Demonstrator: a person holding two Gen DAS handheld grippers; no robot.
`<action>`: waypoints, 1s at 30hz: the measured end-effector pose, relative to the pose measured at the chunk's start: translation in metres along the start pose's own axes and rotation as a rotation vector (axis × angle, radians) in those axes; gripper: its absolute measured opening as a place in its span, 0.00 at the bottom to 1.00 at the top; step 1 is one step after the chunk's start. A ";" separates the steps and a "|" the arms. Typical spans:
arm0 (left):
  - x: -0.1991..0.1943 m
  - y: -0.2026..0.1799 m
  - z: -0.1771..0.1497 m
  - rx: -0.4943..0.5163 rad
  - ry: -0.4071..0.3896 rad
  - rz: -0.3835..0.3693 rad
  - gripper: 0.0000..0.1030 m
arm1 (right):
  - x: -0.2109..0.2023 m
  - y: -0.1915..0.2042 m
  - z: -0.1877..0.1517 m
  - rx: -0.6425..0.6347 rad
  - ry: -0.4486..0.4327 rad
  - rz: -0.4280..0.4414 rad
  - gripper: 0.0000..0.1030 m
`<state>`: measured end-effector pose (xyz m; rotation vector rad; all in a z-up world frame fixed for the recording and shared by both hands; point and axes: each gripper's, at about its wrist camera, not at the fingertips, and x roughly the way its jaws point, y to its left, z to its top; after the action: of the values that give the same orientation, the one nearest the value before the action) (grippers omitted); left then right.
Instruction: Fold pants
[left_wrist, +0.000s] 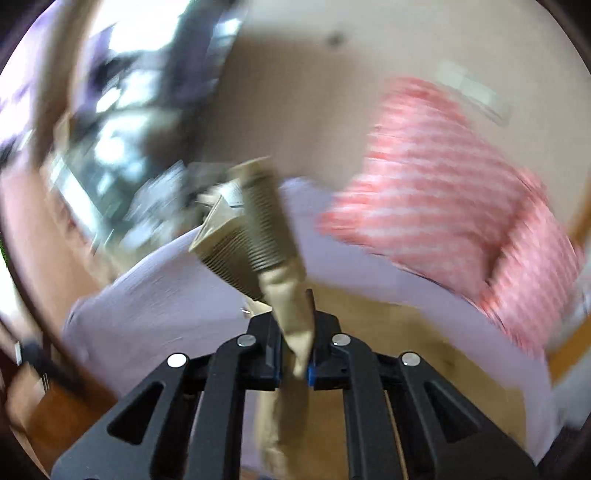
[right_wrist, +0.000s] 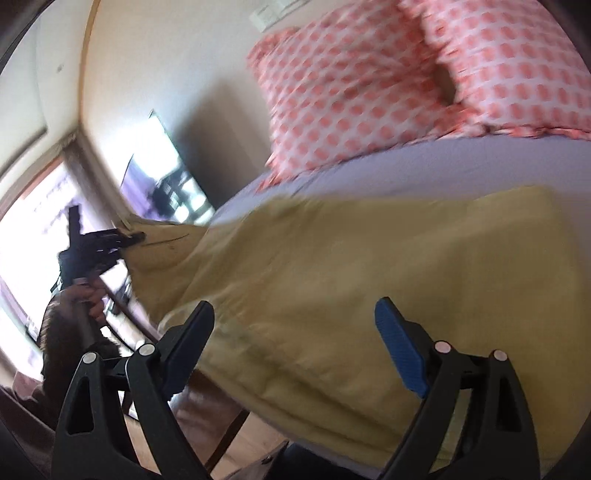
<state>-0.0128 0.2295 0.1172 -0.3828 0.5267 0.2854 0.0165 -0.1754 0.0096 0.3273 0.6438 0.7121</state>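
The tan pants (right_wrist: 332, 280) lie spread on the lilac bed sheet (right_wrist: 480, 170), with one end lifted off the bed at the left. My left gripper (left_wrist: 295, 354) is shut on that end; the ribbed elastic waistband (left_wrist: 251, 236) sticks up past the fingers in the blurred left wrist view. The left gripper also shows in the right wrist view (right_wrist: 135, 236), pinching the raised fabric. My right gripper (right_wrist: 295, 350) is open and empty, hovering over the near part of the pants.
Two pink-and-white patterned pillows (right_wrist: 351, 96) lean against the wall at the head of the bed. A bright window (right_wrist: 37, 240) and a dark screen (right_wrist: 173, 177) are at the left. Wooden floor (right_wrist: 243, 450) shows below the bed's edge.
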 end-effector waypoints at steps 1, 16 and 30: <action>-0.007 -0.043 0.000 0.114 -0.010 -0.060 0.11 | -0.010 -0.009 0.003 0.026 -0.034 -0.015 0.89; -0.006 -0.314 -0.231 0.936 0.259 -0.563 0.21 | -0.097 -0.138 0.013 0.466 -0.218 -0.048 0.90; 0.059 -0.140 -0.087 0.383 0.333 -0.316 0.75 | -0.022 -0.134 0.044 0.313 0.077 -0.138 0.72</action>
<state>0.0487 0.0776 0.0549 -0.1349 0.8194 -0.1887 0.0987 -0.2897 -0.0119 0.5399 0.8446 0.4933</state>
